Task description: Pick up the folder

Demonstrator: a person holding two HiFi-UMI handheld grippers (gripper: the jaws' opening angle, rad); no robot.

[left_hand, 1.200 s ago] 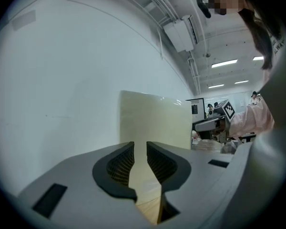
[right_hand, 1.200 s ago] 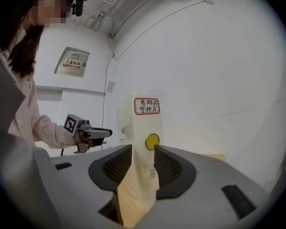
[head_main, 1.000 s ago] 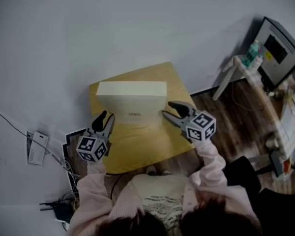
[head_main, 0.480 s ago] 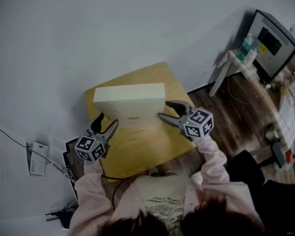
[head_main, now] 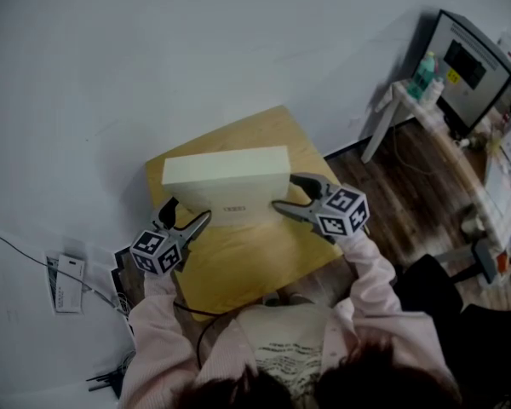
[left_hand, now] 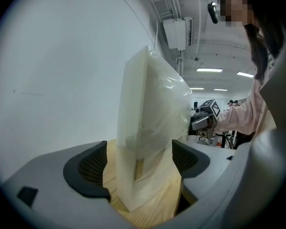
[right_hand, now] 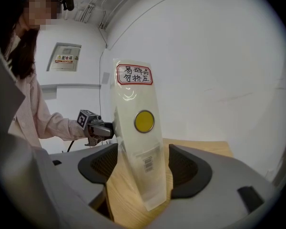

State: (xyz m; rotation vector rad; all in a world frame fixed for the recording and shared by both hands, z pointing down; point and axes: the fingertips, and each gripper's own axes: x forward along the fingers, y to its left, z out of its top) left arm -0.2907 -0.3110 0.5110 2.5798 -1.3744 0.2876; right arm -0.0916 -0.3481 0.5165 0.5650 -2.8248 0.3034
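Note:
A cream folder [head_main: 226, 181] in clear wrap stands on its long edge on a small wooden table [head_main: 238, 262], close to the white wall. My left gripper [head_main: 180, 220] is at its left end and my right gripper [head_main: 285, 196] at its right end. In the left gripper view the folder's end [left_hand: 148, 137] sits between the jaws of the left gripper [left_hand: 138, 163], which are opening, and the pads [left_hand: 88, 168] stand off it. In the right gripper view the other end [right_hand: 138, 147], with a yellow round sticker [right_hand: 144, 121], lies between the opening jaws of the right gripper [right_hand: 143, 168], untouched.
A white wall [head_main: 153, 58] rises right behind the table. At the upper right a white side table [head_main: 409, 100] carries bottles and a dark screen [head_main: 468, 62]. Cables and a card [head_main: 64, 271] lie at the left. A dark chair [head_main: 434, 292] stands at the lower right on wood flooring.
Both grippers' jaws have spread wider around the folder's ends. Both hands have sunk a little. The folder stays standing on the table.

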